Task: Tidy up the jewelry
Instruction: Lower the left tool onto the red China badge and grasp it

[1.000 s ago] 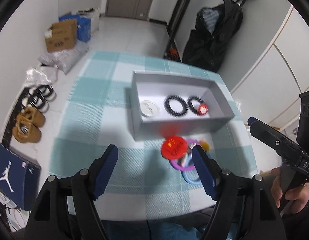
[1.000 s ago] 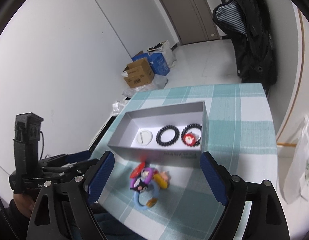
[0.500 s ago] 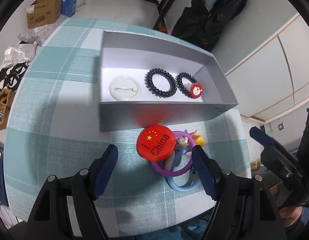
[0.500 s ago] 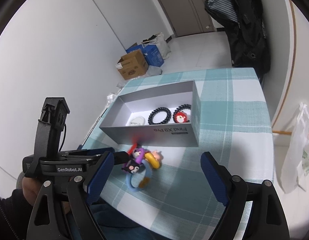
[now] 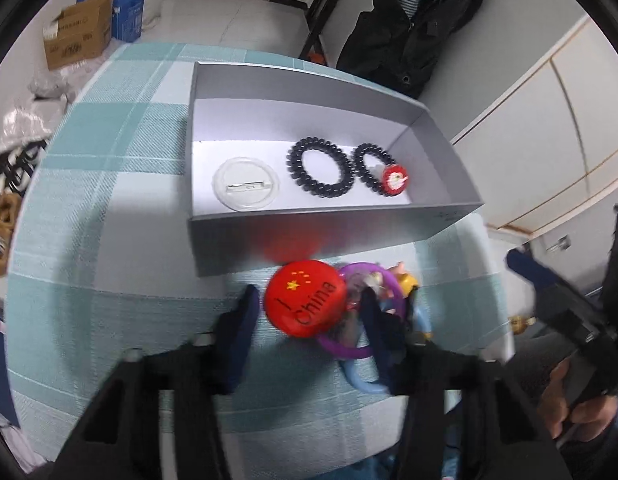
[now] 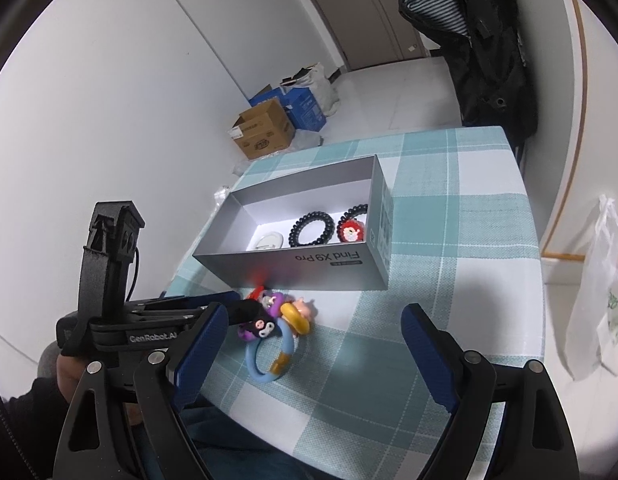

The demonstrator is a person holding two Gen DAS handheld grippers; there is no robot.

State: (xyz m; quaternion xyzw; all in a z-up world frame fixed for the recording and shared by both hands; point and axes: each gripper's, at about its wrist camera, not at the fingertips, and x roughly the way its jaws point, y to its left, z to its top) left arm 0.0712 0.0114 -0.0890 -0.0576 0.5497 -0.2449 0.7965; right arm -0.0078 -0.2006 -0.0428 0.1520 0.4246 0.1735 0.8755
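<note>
Jewelry sits on a teal-and-white checked tablecloth [image 6: 449, 216]. The left gripper [image 5: 309, 312] has its jaws either side of a round red "I China" badge [image 5: 305, 298] – whether they touch it cannot be told. The badge lies just before an open grey cardboard box [image 5: 293, 236] holding a black coil hair tie [image 5: 320, 168]. The right gripper [image 6: 309, 344] hovers, jaws wide apart, over a blue ring [image 6: 265, 364].

Behind the table you see a black jacket [image 5: 413, 20] that hangs near the wall. On the floor to the left stands a brown cardboard box [image 6: 263, 132], and blue boxes [image 6: 305, 110] are just beside it. At the right edge a white plastic bag [image 6: 597, 300] hangs. The table is covered with a teal checked tablecloth [image 6: 449, 272]. A brown shoe [image 5: 3, 224] lies on the floor.
</note>
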